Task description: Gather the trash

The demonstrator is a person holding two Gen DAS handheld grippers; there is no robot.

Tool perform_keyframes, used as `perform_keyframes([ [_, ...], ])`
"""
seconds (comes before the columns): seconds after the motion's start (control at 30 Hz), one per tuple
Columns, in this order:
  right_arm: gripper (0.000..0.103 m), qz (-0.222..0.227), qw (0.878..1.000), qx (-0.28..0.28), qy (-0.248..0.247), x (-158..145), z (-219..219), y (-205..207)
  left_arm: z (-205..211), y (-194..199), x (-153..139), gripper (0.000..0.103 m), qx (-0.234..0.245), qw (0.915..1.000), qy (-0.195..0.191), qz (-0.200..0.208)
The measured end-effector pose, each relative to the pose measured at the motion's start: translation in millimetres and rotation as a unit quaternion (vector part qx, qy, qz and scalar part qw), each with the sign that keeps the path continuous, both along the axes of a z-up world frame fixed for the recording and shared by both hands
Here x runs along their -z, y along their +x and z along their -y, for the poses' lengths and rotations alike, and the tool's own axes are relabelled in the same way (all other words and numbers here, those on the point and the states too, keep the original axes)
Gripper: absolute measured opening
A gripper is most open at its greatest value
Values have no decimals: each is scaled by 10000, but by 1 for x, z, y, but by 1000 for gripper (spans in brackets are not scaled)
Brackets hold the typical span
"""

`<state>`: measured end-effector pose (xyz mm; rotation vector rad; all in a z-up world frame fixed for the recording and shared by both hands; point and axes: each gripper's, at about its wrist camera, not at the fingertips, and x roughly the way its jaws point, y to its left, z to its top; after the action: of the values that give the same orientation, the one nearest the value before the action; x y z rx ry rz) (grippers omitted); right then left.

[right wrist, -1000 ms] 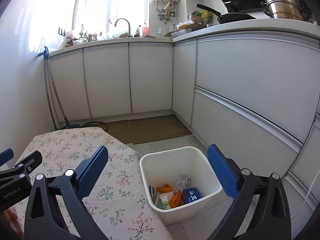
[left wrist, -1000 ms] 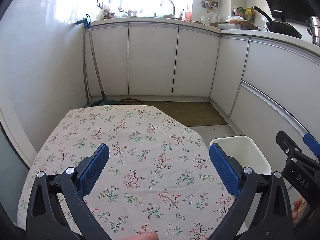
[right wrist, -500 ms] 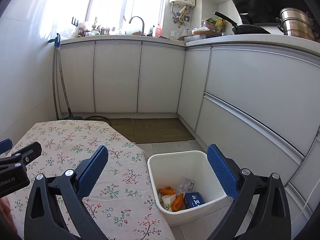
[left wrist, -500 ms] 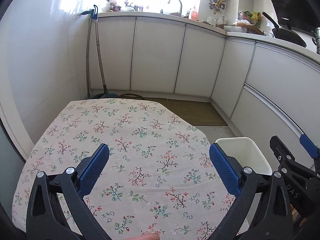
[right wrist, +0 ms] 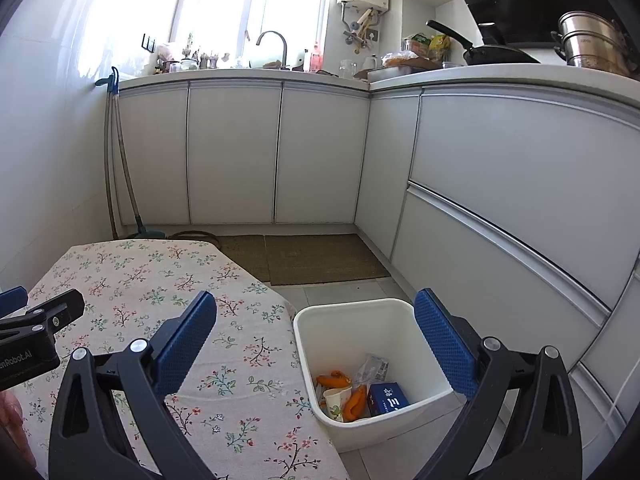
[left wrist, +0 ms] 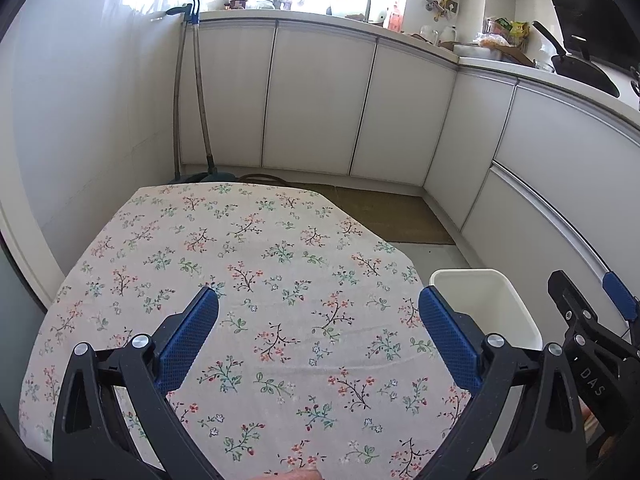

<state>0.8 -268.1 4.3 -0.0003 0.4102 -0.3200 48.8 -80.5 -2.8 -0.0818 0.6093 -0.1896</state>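
A white bin (right wrist: 376, 364) stands on the floor at the right edge of the flowered table (right wrist: 160, 300). Inside it lie orange peels (right wrist: 354, 398), a paper cup (right wrist: 336, 398), a blue box (right wrist: 387, 398) and a clear wrapper (right wrist: 372, 366). My right gripper (right wrist: 316, 336) is open and empty, held above the table edge and the bin. My left gripper (left wrist: 318, 332) is open and empty above the bare flowered cloth (left wrist: 248, 264). The bin's rim shows in the left wrist view (left wrist: 484, 304). The right gripper's body also shows there (left wrist: 588, 344).
White kitchen cabinets (right wrist: 236, 152) run along the back and right. A brown mat (right wrist: 320, 258) lies on the floor. Mop handles (right wrist: 118, 168) lean in the left corner. A sink tap (right wrist: 276, 46), a pan (right wrist: 492, 54) and steel pots (right wrist: 592, 42) stand on the counter.
Both grippers have risen and drawn back a little, so the table and bin appear lower in the views. Both stay open and empty.
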Motion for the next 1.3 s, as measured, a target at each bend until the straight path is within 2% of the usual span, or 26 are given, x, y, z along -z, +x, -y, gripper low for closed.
perform_keyframes([
  [0.53, 96, -134, 9999, -71, 34, 7, 2, 3, 2, 3, 5, 95, -89, 9999, 79, -100],
  [0.6, 96, -147, 9999, -81, 31, 8, 1, 3, 3, 2, 5, 94, -46, 9999, 101, -77],
  [0.7, 96, -159, 9998, -85, 36, 9, 1, 3, 7, 2, 5, 86, 64, 9998, 158, -51],
  [1.03, 96, -228, 9997, -69, 93, 10, 6, 5, 13, 0, 8, 79, 245, 9995, 222, -27],
  [1.13, 96, -246, 9996, -82, 76, 11, 4, 5, 12, 1, 8, 81, 268, 9995, 158, -47],
  [1.3, 96, -267, 9996, -89, 80, 12, 4, 6, 10, 1, 4, 94, 177, 9998, 71, -27],
])
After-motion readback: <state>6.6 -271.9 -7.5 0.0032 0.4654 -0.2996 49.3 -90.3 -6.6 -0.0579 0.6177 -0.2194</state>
